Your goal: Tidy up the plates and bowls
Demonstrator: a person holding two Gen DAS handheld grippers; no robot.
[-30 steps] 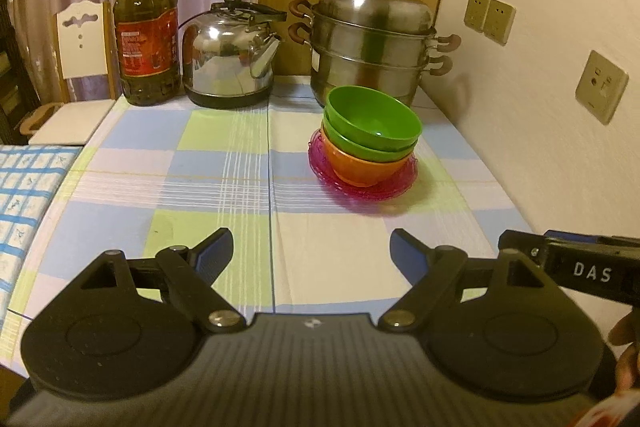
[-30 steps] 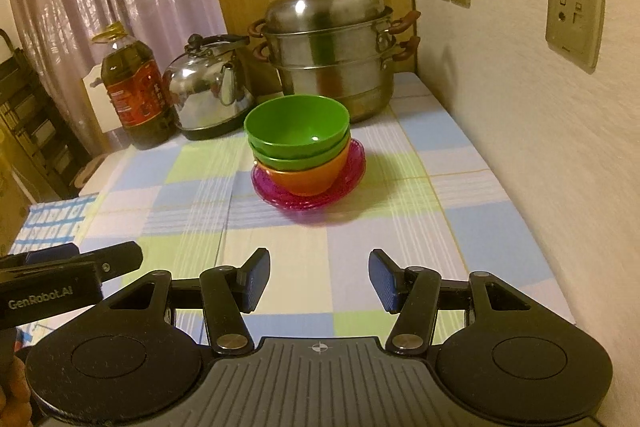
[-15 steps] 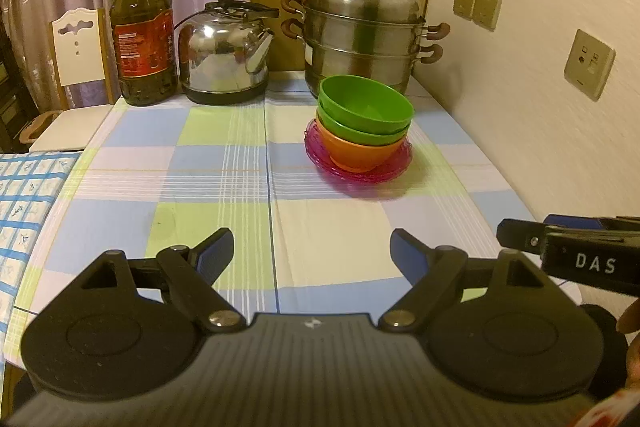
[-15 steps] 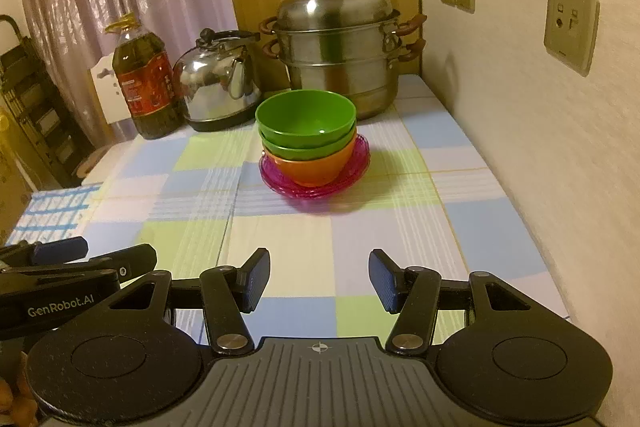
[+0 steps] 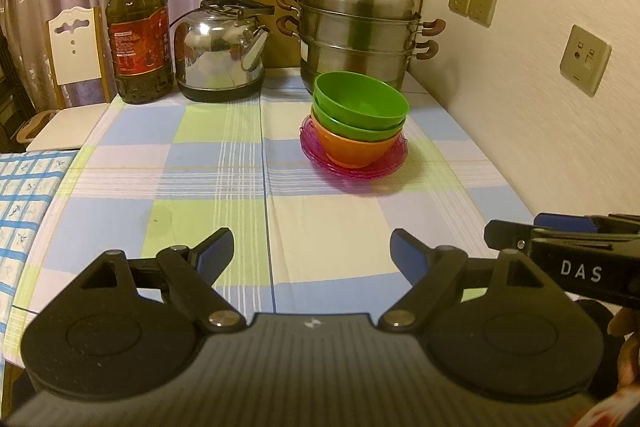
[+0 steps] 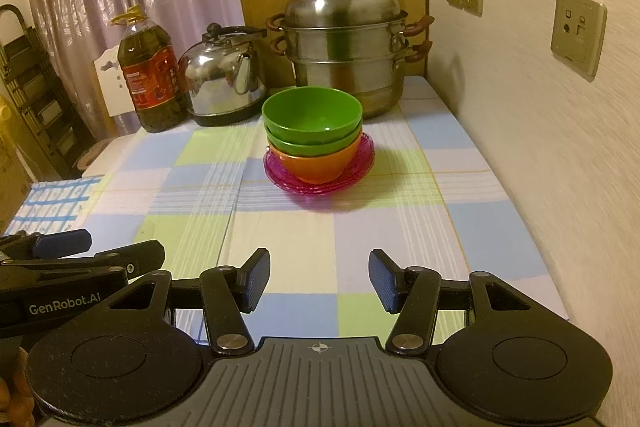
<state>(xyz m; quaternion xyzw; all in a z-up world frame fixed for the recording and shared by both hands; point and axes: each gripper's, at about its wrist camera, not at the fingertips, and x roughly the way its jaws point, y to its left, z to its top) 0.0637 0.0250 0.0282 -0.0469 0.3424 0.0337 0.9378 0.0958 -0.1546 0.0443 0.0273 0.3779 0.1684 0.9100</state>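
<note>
Two green bowls point(image 5: 360, 103) point(image 6: 312, 115) nest in an orange bowl point(image 5: 352, 149) point(image 6: 316, 165), and the stack stands on pink translucent plates point(image 5: 320, 159) point(image 6: 360, 171) toward the back right of the checked tablecloth. My left gripper point(image 5: 312, 251) hangs open over the near part of the table with nothing between its fingers. My right gripper point(image 6: 318, 277) is open too and holds nothing, well short of the stack. Each gripper shows at the edge of the other's view.
A steel steamer pot point(image 5: 360, 27) point(image 6: 344, 43), a kettle point(image 5: 220, 51) point(image 6: 224, 75) and a bottle of oil point(image 5: 138, 35) point(image 6: 150, 75) line the back edge. A wall with sockets point(image 6: 576, 31) runs along the right. A white chair point(image 5: 76, 51) stands at the back left.
Both views have shifted a little: the bowl stack sits slightly farther off and more centred. Both grippers stay open as before.
</note>
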